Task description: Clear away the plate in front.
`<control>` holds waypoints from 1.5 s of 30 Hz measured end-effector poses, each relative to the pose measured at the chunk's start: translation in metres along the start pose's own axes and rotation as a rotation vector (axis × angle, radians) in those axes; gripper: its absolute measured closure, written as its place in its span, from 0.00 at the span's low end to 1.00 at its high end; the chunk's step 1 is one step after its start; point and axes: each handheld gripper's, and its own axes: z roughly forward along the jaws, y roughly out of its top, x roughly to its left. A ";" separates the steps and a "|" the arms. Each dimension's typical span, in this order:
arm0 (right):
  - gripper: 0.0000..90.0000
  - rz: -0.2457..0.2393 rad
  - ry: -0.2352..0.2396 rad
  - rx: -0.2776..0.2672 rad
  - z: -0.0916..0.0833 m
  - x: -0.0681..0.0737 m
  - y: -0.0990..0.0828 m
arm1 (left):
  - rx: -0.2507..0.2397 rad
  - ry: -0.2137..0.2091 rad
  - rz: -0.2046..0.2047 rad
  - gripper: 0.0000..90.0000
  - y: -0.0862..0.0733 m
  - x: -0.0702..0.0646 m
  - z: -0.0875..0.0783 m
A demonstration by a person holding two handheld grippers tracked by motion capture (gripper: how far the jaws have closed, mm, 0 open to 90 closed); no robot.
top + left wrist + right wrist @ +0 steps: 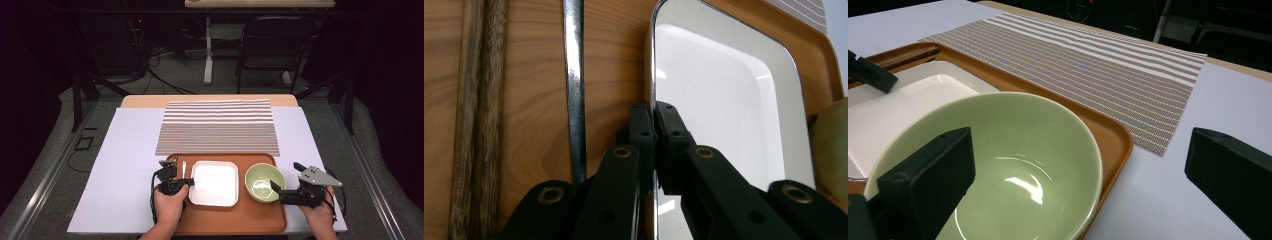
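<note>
I have left gripper (pixel 654 112) pinched on plate (pixel 215 183) left rim; plate sits mid-tray (pixel 250 222), chopsticks (pixel 476 115) and spoon (pixel 574 90) along tray's left edge. Right gripper (pixel 275 188) open, jaws either side of bowl (pixel 1013 165) rim near tray's right edge, not yet closed. My read: grasp step. Next: close right, lift both level toward mat (pixel 217 126).

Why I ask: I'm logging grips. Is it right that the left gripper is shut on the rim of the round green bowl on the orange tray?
Not quite: the left gripper is shut on the rim of the square white plate, as the left gripper view shows. The plate is on the orange tray.
</note>
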 end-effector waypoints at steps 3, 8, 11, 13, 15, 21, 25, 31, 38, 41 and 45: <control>0.00 0.001 0.000 0.000 0.000 0.000 0.000 | 0.000 -0.007 -0.008 0.97 -0.001 0.001 0.000; 0.00 0.001 0.000 0.001 0.000 0.000 0.000 | 0.004 -0.015 -0.011 0.96 -0.004 0.001 -0.001; 0.00 0.001 0.000 0.000 0.000 0.000 0.000 | 0.014 -0.018 -0.026 0.93 -0.005 0.000 -0.002; 0.00 0.002 0.000 0.000 0.000 0.000 0.000 | 0.014 -0.018 -0.027 0.92 -0.006 -0.001 -0.002; 0.00 0.000 0.000 0.000 0.000 0.000 0.000 | 0.010 -0.018 -0.026 0.90 -0.007 -0.002 -0.002; 0.00 0.000 0.001 0.001 0.000 0.000 0.000 | -0.007 -0.026 0.003 0.77 -0.006 -0.005 -0.005; 0.00 0.000 0.001 0.002 0.000 0.000 0.000 | -0.021 -0.040 0.024 0.67 -0.006 -0.006 -0.006; 0.00 0.000 0.003 0.002 0.001 0.000 0.000 | -0.073 -0.061 0.063 0.49 -0.006 -0.008 -0.006; 0.00 0.000 0.004 0.002 0.001 0.000 0.000 | -0.101 -0.056 0.108 0.43 -0.004 -0.009 -0.008; 0.00 -0.001 0.004 0.002 0.001 0.000 0.000 | -0.119 -0.060 0.122 0.42 -0.003 -0.009 -0.010; 0.00 -0.001 0.004 0.002 0.001 0.001 0.000 | -0.130 -0.058 0.130 0.42 0.000 -0.008 -0.013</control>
